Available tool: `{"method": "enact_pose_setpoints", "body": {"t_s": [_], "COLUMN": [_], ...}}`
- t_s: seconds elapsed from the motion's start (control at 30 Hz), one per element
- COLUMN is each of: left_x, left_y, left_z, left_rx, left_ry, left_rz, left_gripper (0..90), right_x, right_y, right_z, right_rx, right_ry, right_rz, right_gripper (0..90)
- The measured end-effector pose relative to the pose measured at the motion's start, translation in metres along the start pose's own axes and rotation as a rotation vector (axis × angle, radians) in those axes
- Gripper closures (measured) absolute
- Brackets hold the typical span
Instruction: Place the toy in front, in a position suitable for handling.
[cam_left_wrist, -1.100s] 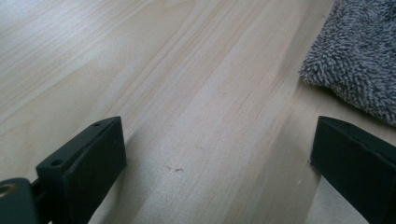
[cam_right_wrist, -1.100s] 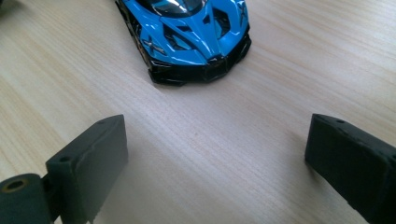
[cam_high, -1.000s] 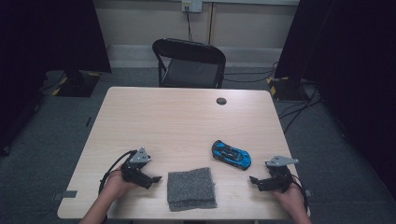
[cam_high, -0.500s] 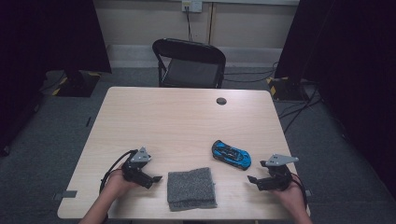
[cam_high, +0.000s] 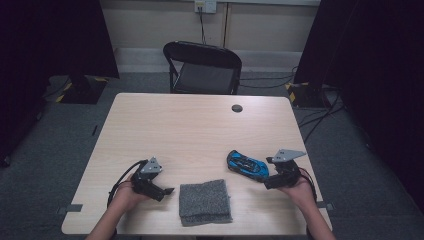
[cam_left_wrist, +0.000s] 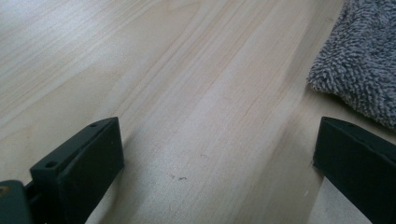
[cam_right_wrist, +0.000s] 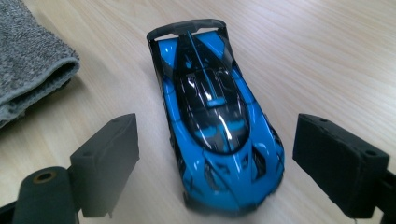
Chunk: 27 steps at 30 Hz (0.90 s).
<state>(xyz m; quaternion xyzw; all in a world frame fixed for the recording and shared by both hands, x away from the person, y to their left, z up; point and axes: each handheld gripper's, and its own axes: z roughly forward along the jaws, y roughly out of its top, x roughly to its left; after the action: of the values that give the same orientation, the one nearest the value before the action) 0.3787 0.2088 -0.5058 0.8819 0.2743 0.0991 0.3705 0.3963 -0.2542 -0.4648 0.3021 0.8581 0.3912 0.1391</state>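
Edging left since the earlier frame, my right gripper (cam_right_wrist: 215, 168) straddles the blue toy car (cam_right_wrist: 215, 123) near the table's (cam_high: 200, 130) right edge, jaws wide open; closing off-centre could roll it away.

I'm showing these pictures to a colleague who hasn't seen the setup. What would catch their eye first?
Probably the bright blue toy car, lying on the pale wooden table between the open jaws of the right tongs. Next, the folded grey cloth at the near edge, with the left tongs open just beside it. A black folding chair stands behind the table.
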Motion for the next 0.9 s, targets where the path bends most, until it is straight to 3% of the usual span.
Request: {"method": "enact_pose_setpoints", "body": {"t_s": [0.53,0.9], "left_x": [0.0,0.001], "left_y": [0.0,0.001], "left_z": [0.0,0.001], "left_rx": [0.0,0.001], "left_ry": [0.0,-0.002], "left_rz": [0.002,0.005], "left_gripper": [1.0,1.0], "right_x": [-0.015,-0.01], "right_y": [0.006,0.006], "right_z": [0.046,0.062], "right_rx": [0.039,0.08], "right_ry": [0.055,0.063], "right_rz": [0.028,-0.013], "right_gripper": [13.6,14.1]}}
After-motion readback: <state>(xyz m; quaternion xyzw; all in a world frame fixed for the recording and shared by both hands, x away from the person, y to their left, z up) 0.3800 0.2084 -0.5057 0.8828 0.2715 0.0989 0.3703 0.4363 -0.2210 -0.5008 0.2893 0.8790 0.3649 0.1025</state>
